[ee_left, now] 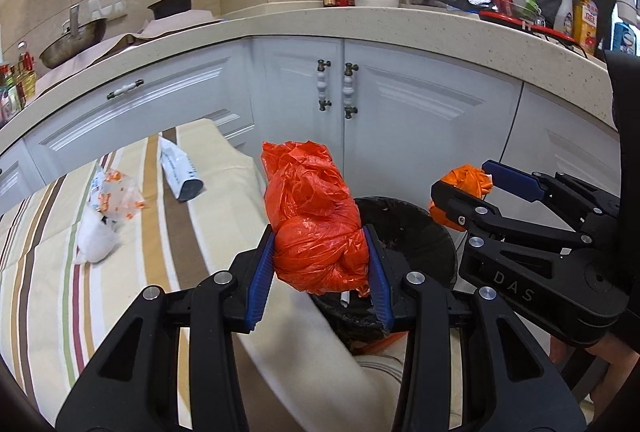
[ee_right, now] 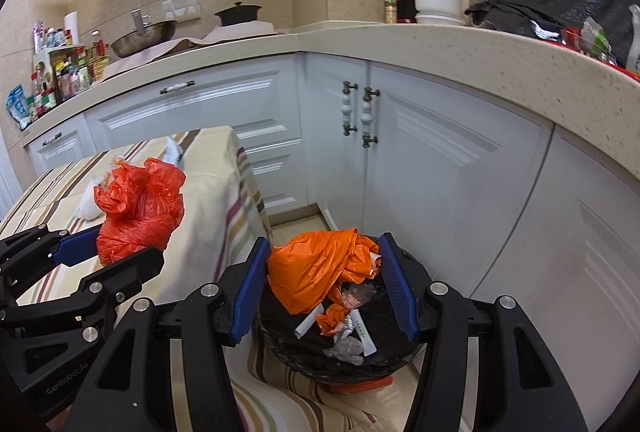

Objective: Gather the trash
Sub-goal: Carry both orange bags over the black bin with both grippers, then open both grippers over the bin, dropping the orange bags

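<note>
Where the left wrist view is centred, a crumpled red plastic bag [ee_left: 316,216] is clamped between the blue pads of the left gripper [ee_left: 320,272], its lower bulge squeezed by both pads and its upper part standing free above them; in the right wrist view the same bag [ee_right: 138,210] is seen at middle left, above the edge of the striped tablecloth [ee_right: 208,232]. At lower centre of the right wrist view a crumpled orange plastic bag [ee_right: 316,268] is held between the pads of the right gripper [ee_right: 324,284], pressed against the left pad and reaching the right one; it hangs over the near rim of the trash bin [ee_right: 280,344], which is lined with a black bag and holds paper scraps, a small orange wrapper and clear film. In the left wrist view the bin [ee_left: 432,232] is seen just behind the red bag, and the right gripper [ee_left: 480,188] is seen at right centre, closed on the orange bag [ee_left: 468,180]. On the tablecloth [ee_left: 48,292], at middle left of that view, a white crumpled bag with orange print [ee_left: 106,216] and a white carton [ee_left: 180,172] are left lying, well apart from the bin. Behind, white cabinet doors [ee_left: 400,104] are set under a pale speckled countertop [ee_left: 360,20].
</note>
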A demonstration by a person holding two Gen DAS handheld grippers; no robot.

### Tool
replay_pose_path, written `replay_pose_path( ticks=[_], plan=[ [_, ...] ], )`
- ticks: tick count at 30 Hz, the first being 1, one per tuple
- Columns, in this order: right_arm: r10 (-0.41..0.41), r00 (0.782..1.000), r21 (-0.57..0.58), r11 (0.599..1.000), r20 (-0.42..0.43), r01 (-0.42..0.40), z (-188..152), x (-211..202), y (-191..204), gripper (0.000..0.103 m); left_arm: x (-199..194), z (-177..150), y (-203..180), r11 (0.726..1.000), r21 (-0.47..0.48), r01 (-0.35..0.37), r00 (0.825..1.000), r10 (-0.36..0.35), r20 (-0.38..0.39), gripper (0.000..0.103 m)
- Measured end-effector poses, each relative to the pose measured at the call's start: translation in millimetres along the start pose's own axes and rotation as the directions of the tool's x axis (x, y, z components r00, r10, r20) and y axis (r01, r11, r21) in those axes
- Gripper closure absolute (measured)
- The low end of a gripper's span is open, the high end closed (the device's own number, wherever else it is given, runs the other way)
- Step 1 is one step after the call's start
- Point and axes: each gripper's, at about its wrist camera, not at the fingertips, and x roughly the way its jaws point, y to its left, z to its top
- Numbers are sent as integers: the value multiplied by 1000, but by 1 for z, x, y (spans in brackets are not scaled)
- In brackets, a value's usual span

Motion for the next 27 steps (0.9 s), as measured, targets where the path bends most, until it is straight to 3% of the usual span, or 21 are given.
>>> replay_pose_path(
  ticks=[10, 13, 14, 15, 18, 27],
  plan=[
    [-35, 999, 37, 999, -5, 35, 0, 19, -32, 48, 39, 13, -27, 999, 46, 21, 1000, -21, -19, 62],
    [-61, 998, 41, 997, -14, 62, 2, 29, -41, 41, 53, 16, -32, 998, 55, 1, 999, 1, -42, 54],
    [-70, 997, 49, 996, -13, 70, 2, 32, -45, 38, 55, 17, -32, 999, 52, -7, 999, 9, -42, 46],
    [-71, 997, 60, 996, -12, 71, 3, 33, -48, 37, 56, 17, -30, 999, 44, -10, 999, 12, -40, 40],
    [-71, 997, 88, 994, -11, 71, 4, 34, -54, 35, 55, 18, -25, 999, 31, -14, 999, 15, -36, 37],
    [-38, 999, 59, 998, -3, 39, 11, 32, -34, 35, 35, 18, 13, 996, -32, -78, 997, 77, -24, 36]
  ],
)
